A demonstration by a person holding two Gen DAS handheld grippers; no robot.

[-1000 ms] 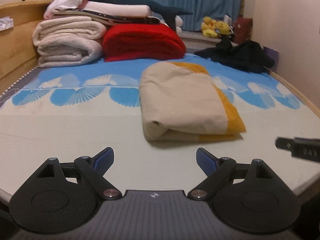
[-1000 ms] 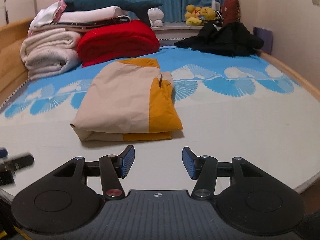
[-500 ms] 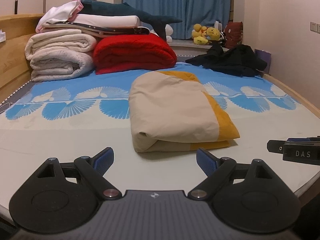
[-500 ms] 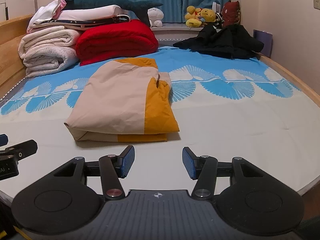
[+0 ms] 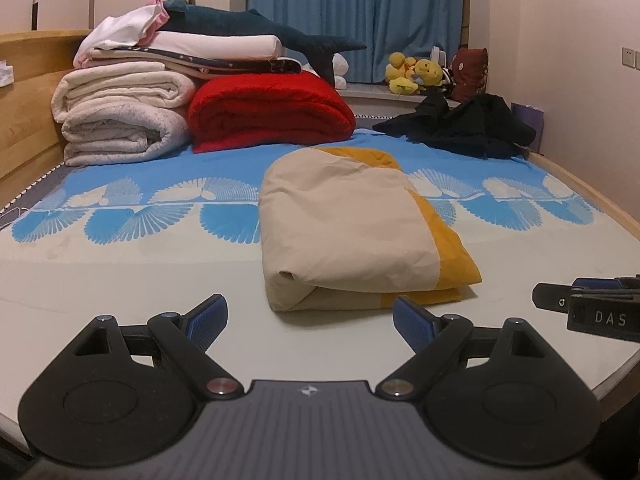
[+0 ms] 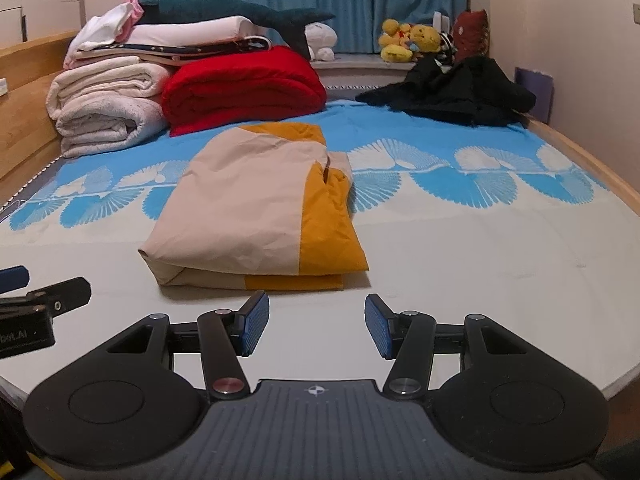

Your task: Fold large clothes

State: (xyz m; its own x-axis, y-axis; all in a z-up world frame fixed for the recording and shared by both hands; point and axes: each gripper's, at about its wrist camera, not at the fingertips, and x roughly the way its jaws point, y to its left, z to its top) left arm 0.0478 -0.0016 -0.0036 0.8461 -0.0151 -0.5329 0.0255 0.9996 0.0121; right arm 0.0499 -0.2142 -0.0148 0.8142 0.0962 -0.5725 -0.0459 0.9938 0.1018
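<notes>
A beige and mustard-yellow garment [image 5: 352, 228] lies folded into a thick rectangle on the bed [image 5: 120, 272]; it also shows in the right wrist view [image 6: 256, 212]. My left gripper [image 5: 310, 322] is open and empty, just short of the garment's near edge. My right gripper [image 6: 316, 326] is open and empty, also a little short of that edge, toward its yellow side. Each gripper shows at the other view's edge: the right one [image 5: 592, 308] and the left one [image 6: 36, 304].
Folded white blankets [image 5: 120, 120] and a red blanket [image 5: 268, 112] are stacked at the back left, with a plush shark [image 5: 256, 36] on top. A black garment [image 5: 464, 128] lies crumpled at the back right. Wooden bed rails [image 5: 592, 196] run along both sides.
Both grippers have drawn back slightly and levelled; the folded garment has not moved. Both stay open and empty.
</notes>
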